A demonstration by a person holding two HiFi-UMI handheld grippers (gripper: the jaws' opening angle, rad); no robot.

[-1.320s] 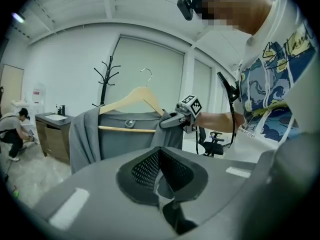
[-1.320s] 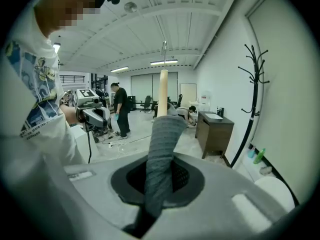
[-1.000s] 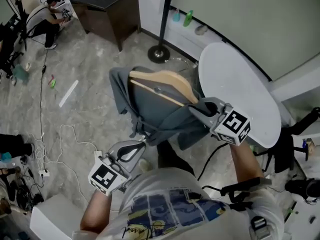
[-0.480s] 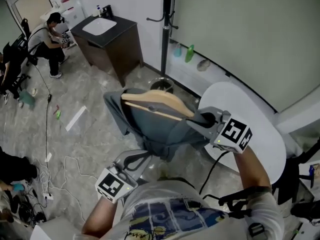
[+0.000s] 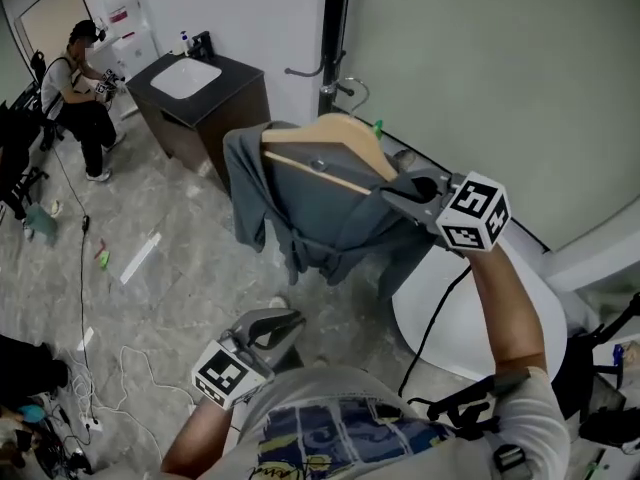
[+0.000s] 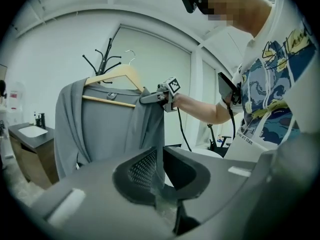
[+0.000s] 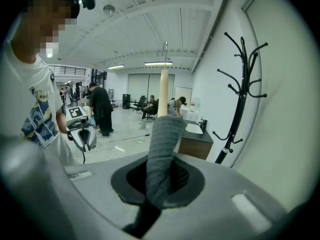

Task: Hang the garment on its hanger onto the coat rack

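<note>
Wall (image 5: 500,78) and coat rack (image 5: 334,38) nearer; right claw (image 5: 396,190) raised garment (image 5: 320,218).

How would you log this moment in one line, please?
right gripper: shut on garment | left gripper: shut, empty | hanger: off rack

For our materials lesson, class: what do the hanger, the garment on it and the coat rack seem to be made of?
Hanger: likely wood, smooth finish, pale tan colour.
Garment: soft grey fabric, matte, hanging in loose folds; it looks ribbed up close.
Coat rack: probably metal with a black coating, judging by its thin curved pegs.
</note>
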